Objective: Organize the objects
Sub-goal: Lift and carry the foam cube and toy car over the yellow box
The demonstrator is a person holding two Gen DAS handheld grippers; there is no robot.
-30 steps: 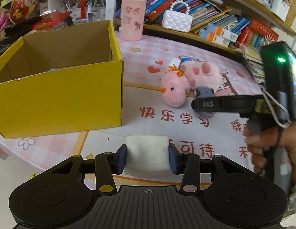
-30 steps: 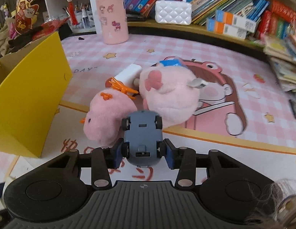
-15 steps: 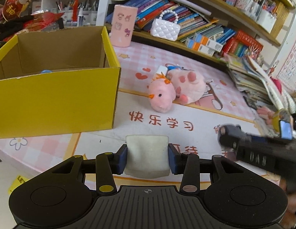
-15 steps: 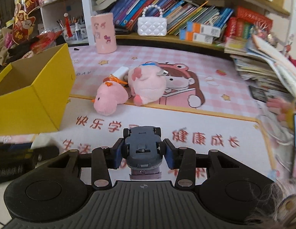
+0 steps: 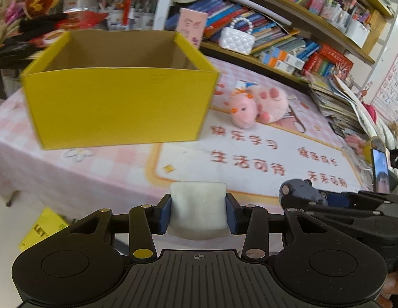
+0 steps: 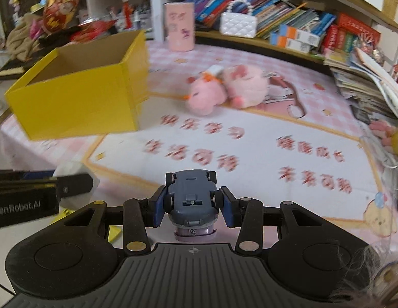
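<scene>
We held a pair of tongs in each hand, just off the near edge of the surface (image 5: 117,169), which had a pink checked cloth with red writing on it. The left tongs (image 5: 198,213) were squeezed on a soft white block (image 5: 198,210), with a blue pad pressing each side of it. The right tongs (image 6: 191,205) were squeezed on a little grey-blue toy car (image 6: 190,192), which sat belly up with its wheels against the pads. From the left camera we could see the toy car (image 5: 300,192) and the right tongs low on the right, close beside the left tongs. From the right camera the left tongs showed at the left edge, with a bit of the white block (image 6: 76,177) peeking out. A big yellow box (image 5: 117,89) stood open on the left part of the surface, and we could not see its floor. To the right of the box lay a pink plush pig (image 5: 258,102) on its side, near the box but not touching it. Behind them stood a pink cup (image 6: 179,25) and a white purse (image 6: 238,21) by a shelf full of books (image 5: 276,43). The far things looked blurry.
</scene>
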